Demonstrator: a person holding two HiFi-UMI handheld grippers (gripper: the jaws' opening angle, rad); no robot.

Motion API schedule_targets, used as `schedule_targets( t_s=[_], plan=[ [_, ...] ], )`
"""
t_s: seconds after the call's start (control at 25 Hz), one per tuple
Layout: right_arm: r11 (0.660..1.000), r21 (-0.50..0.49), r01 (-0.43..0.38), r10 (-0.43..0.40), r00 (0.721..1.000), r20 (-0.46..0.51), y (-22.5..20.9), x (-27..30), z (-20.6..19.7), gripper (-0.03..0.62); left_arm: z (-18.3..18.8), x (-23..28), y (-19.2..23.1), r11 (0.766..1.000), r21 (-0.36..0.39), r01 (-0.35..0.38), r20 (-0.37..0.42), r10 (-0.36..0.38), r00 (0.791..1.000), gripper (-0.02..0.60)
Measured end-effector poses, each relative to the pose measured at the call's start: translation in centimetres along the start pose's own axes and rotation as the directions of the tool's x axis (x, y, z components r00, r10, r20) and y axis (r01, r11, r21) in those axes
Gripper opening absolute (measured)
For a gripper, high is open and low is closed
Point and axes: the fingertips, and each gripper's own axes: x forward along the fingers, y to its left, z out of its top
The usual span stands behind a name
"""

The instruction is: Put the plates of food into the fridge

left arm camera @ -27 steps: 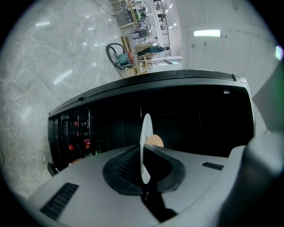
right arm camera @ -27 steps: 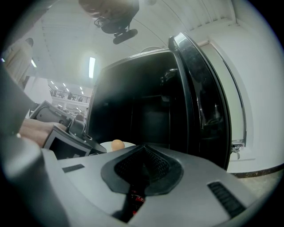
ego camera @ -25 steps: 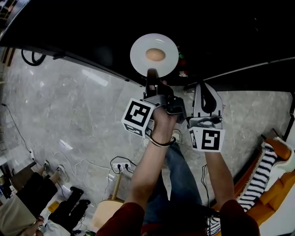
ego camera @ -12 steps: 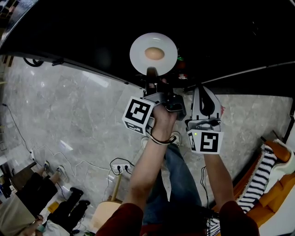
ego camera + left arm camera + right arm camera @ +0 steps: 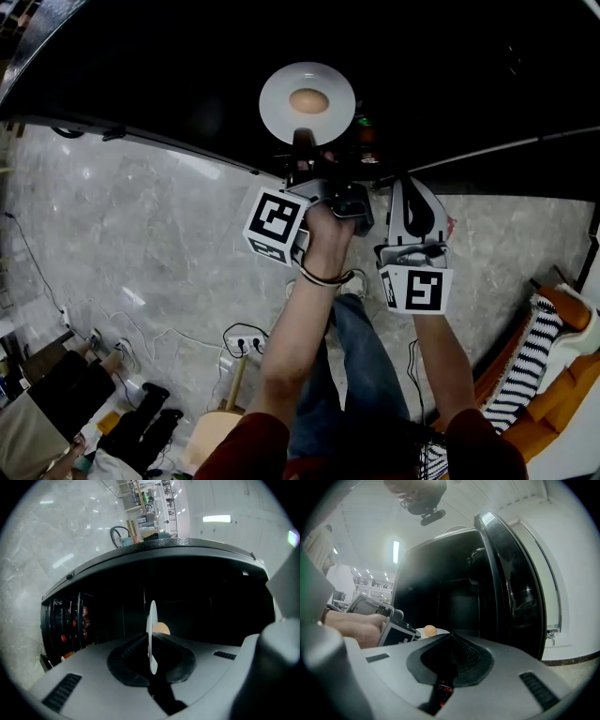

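Note:
A white plate (image 5: 281, 105) with a round tan bun (image 5: 308, 100) on it hangs level before the dark open fridge (image 5: 169, 66). My left gripper (image 5: 303, 142) is shut on the plate's near rim. In the left gripper view the plate (image 5: 152, 620) stands edge-on between the black pads, with the bun (image 5: 161, 628) behind it. My right gripper (image 5: 413, 192) is beside the left one, to its right and a little lower. It is shut with nothing in it, and in its own view the right gripper (image 5: 451, 648) faces the fridge's dark inside.
The fridge door (image 5: 513, 588) stands open at the right. Door shelves with red-capped bottles (image 5: 70, 620) show at the left of the left gripper view. On the marble floor lie cables and a power strip (image 5: 246, 339), a wooden stool (image 5: 217, 433) and an orange seat with a striped cushion (image 5: 530, 356).
The left gripper has carried the plate a little farther toward the fridge's inside, up in the head view. The right gripper has kept still.

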Motion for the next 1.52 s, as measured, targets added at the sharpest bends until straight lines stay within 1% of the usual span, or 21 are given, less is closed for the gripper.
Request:
schedule_targets(
  t_s=[0.32, 1.08, 1.28, 1.52],
  plan=[
    [1.000, -0.002, -0.003, 0.003, 1.000, -0.003, 0.1, 0.1, -0.1, 0.009, -0.1, 0.7, -0.3, 1.000, 0.001, 0.016, -0.005, -0.016, 1.000, 0.015],
    [1.000, -0.003, 0.000, 0.000, 1.000, -0.006, -0.2, 0.4, -0.2, 0.009, -0.3, 2.8, -0.6, 1.000, 0.010, 0.030, -0.024, -0.030, 0.999, 0.015],
    [1.000, -0.002, -0.001, 0.001, 1.000, -0.008, 0.0, 0.5, -0.2, 0.009, -0.1, 2.8, -0.7, 0.999, 0.017, 0.027, -0.016, -0.027, 1.000, 0.015],
    [1.000, -0.002, -0.006, 0.006, 1.000, -0.016, 0.1, 0.5, -0.6, 0.011, -0.3, 3.0, -0.7, 0.998, 0.043, 0.038, -0.023, -0.037, 0.999, 0.017]
  ],
)
